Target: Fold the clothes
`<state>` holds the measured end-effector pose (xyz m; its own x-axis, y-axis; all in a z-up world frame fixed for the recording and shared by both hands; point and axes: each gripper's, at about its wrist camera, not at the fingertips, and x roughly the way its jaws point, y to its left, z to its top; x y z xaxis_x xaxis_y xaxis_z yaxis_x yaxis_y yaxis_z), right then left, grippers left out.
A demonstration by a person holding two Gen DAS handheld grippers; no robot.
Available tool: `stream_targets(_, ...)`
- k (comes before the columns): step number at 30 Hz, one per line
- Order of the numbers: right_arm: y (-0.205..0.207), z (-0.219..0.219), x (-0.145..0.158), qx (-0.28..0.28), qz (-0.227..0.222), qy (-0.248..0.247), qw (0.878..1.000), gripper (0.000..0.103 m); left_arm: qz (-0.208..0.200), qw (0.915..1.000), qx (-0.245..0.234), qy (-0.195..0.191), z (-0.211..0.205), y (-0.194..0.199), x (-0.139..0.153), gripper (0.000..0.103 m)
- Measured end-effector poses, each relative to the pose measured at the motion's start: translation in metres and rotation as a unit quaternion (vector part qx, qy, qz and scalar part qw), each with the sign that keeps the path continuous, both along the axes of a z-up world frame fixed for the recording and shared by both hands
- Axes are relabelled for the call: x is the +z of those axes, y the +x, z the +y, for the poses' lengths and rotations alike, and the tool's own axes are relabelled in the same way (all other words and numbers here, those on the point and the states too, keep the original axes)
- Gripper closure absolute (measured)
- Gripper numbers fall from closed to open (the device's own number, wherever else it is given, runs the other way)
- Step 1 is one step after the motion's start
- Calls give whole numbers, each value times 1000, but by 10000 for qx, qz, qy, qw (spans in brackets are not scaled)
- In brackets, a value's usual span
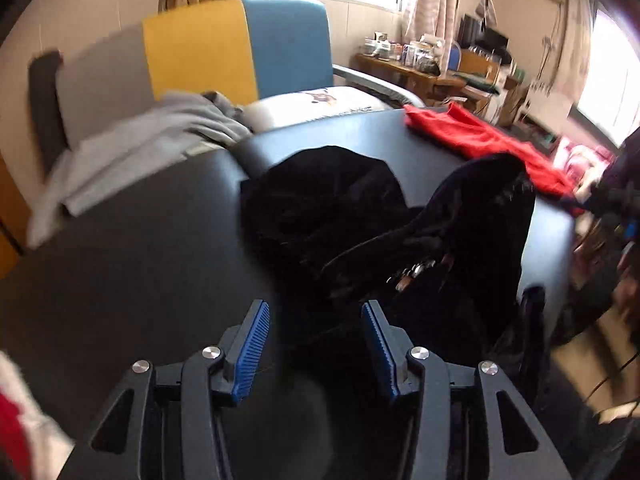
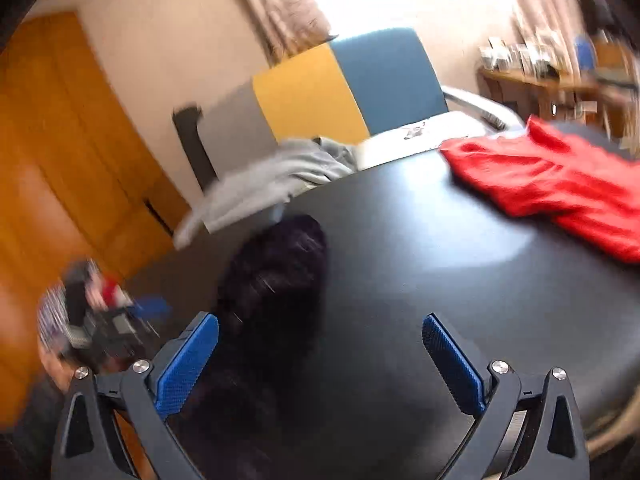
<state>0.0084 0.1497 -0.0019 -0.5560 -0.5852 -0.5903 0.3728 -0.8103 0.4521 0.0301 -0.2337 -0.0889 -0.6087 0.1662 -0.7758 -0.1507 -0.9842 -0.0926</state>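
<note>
A crumpled black garment lies on the black table, with metal hardware showing in its folds. My left gripper hovers just short of it, open, its blue pads apart and pressing on nothing. In the right wrist view the same black garment lies blurred at the table's left edge and reaches in between the fingers near the left pad. My right gripper stands wide open above the table, holding nothing. A red garment lies spread at the table's far right.
A grey garment hangs over the table's far left edge. Behind the table stands a grey, yellow and blue padded seat. A cluttered wooden desk sits by the window. An orange door is at the left.
</note>
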Motion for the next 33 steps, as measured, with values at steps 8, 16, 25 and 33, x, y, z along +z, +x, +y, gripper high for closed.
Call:
stream_targets(8, -37, -66, -48, 242, -1282, -248, 9911, 21, -603, 9680, 511, 2382, -51, -60, -31, 53)
stream_targets(16, -71, -67, -69, -113, -1726, -807, 9816, 14, -988, 9427, 681, 3114, -50, -87, -63, 55)
stream_targets(25, -60, -65, -85, 169, -1417, -103, 9897, 87, -496, 9215, 748, 3778, -41, -77, -44, 96)
stream_targets(33, -29, -32, -16, 294, -307, -220, 9989, 87, 1074, 8845, 420, 4520, -47, 16, 36, 98)
